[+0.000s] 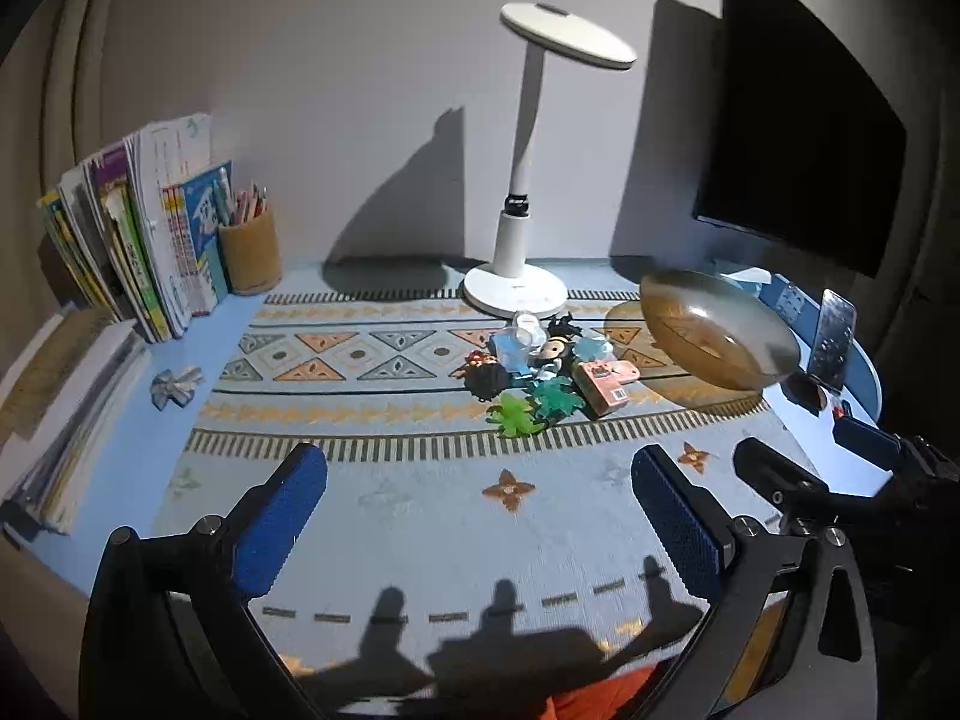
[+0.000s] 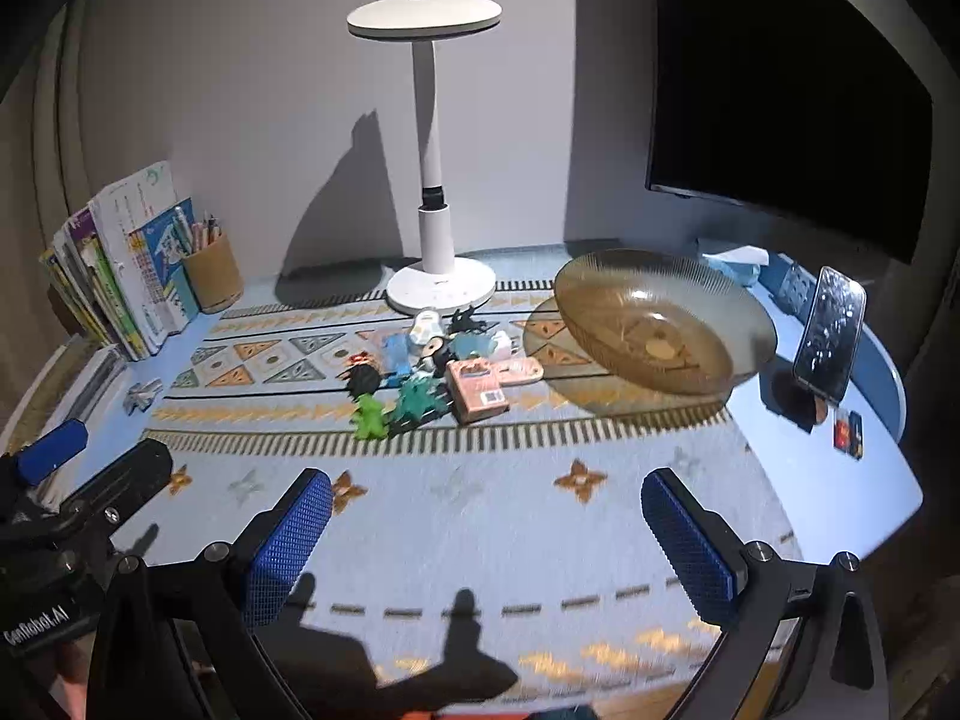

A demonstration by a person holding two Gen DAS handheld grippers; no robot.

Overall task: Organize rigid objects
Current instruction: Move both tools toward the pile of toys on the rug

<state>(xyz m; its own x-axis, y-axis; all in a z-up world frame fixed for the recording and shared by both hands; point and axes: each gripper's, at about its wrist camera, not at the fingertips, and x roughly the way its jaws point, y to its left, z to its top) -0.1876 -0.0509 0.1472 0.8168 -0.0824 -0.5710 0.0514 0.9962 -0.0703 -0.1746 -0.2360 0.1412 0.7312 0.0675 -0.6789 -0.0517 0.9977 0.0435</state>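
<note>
A pile of small toys lies on the patterned mat in front of the lamp, with a green figure, a teal figure, a pink box and a black spiky toy. The pile also shows in the right wrist view. An amber glass bowl stands to its right. My left gripper is open and empty, well short of the pile. My right gripper is open and empty, also near the mat's front.
A white desk lamp stands behind the pile. Books and a pencil cup are at the back left. A monitor and a propped phone are at the right. A small grey toy lies left.
</note>
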